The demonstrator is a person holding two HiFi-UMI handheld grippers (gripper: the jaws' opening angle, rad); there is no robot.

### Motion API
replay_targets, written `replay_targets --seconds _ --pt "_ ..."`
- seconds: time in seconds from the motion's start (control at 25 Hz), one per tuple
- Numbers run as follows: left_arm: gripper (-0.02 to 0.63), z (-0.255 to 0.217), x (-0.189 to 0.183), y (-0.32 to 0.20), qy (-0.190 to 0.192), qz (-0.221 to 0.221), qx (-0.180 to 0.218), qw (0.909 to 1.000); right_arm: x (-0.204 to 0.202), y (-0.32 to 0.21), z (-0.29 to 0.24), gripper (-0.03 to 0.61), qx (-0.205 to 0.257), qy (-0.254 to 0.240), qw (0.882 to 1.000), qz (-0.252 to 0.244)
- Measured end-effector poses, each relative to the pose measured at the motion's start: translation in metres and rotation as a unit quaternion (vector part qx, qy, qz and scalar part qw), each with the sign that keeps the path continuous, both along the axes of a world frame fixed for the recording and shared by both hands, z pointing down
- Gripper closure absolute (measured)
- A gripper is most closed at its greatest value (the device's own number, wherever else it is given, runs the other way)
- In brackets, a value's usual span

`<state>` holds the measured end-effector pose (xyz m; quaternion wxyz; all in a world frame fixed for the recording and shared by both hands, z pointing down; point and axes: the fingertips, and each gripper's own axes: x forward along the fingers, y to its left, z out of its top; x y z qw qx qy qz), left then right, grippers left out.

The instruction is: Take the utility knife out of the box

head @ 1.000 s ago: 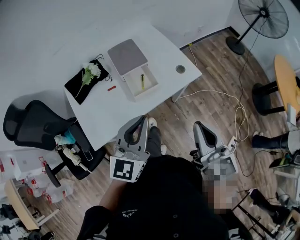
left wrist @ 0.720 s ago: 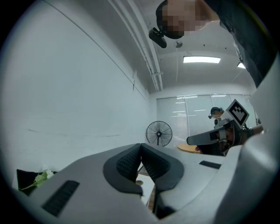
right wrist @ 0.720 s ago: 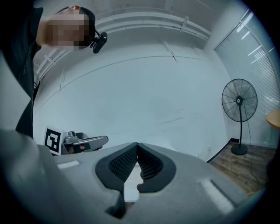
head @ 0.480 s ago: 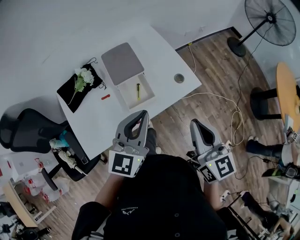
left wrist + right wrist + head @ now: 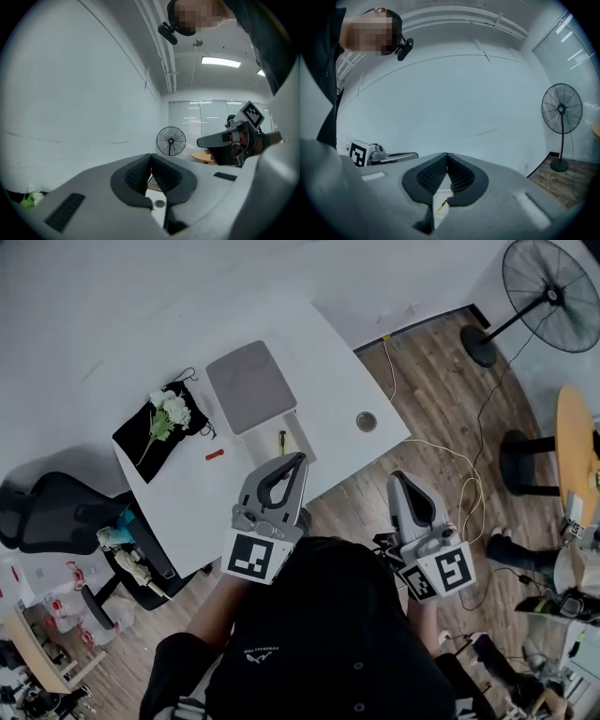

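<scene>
The utility knife (image 5: 282, 440) lies untouched in the open tray of the white box (image 5: 265, 446), a thin yellow strip running away from the person, just on the near side of the box's grey lid (image 5: 251, 385). What has changed is how close the person stands. A second ago the box sat far up the head view, with bare table between it and both grippers. Now that gap has gone, and the left gripper (image 5: 296, 461) reaches to the box's near edge and hides part of the tray. Its jaws are pressed together with nothing between them. The right gripper (image 5: 397, 480) is off to the right of the box, over the table's (image 5: 347, 371) near edge, and its jaws are also closed and empty. Its own view catches the knife through the gap under its pads.

To the left of the box lie a small red object (image 5: 215, 455) and a black cloth (image 5: 141, 437) carrying white flowers (image 5: 167, 411). A round port (image 5: 366, 421) is set into the table to the right of the box.

The approach looks nearly finished, but the pick has not begun. I judge that one gripper must open before it can go down into the tray. The tray's walls leave little room beside the knife.
</scene>
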<state>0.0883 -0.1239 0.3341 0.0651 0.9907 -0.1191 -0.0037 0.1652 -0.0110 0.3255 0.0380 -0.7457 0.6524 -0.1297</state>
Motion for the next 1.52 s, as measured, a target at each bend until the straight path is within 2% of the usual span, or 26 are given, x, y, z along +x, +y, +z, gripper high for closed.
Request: replay_targets --seconds 0.24,0.44,0.68,0.88,1.04,1.12,1.32,1.52 --pt "0.609 0.008 0.007 -0.026 0.002 -0.016 -0.006 0.9998 0.005 -0.035 0.002 0.574 -0.006 0.002 1.000 -0.028" --pt "0.608 0.026 0.001 -0.038 -0.023 -0.035 -0.011 0.9991 0.004 -0.056 0.006 0.574 -0.011 -0.007 0.998 -0.056" --pt "0.609 0.040 -0.010 -0.052 -0.042 -0.092 -0.019 0.9947 0.009 -0.078 0.013 0.574 -0.020 -0.016 0.994 -0.107" --pt "0.607 0.057 -0.017 -0.061 -0.076 -0.154 -0.030 0.9847 0.015 -0.099 0.010 0.574 -0.020 -0.019 0.984 -0.174" --pt "0.609 0.082 -0.023 -0.060 -0.120 -0.195 -0.044 0.9723 0.021 -0.114 0.012 0.574 -0.023 -0.011 0.974 -0.224" --pt "0.608 0.092 -0.025 -0.061 -0.128 -0.213 -0.047 0.9675 0.024 -0.120 0.014 0.574 -0.023 -0.011 0.970 -0.242" --pt "0.608 0.116 -0.017 -0.063 -0.162 -0.225 -0.037 0.9600 0.034 -0.132 0.014 0.574 -0.020 -0.009 0.961 -0.276" --pt "0.608 0.150 -0.011 -0.065 -0.197 -0.230 -0.056 0.9514 0.044 -0.141 0.016 0.574 -0.022 -0.011 0.955 -0.295"
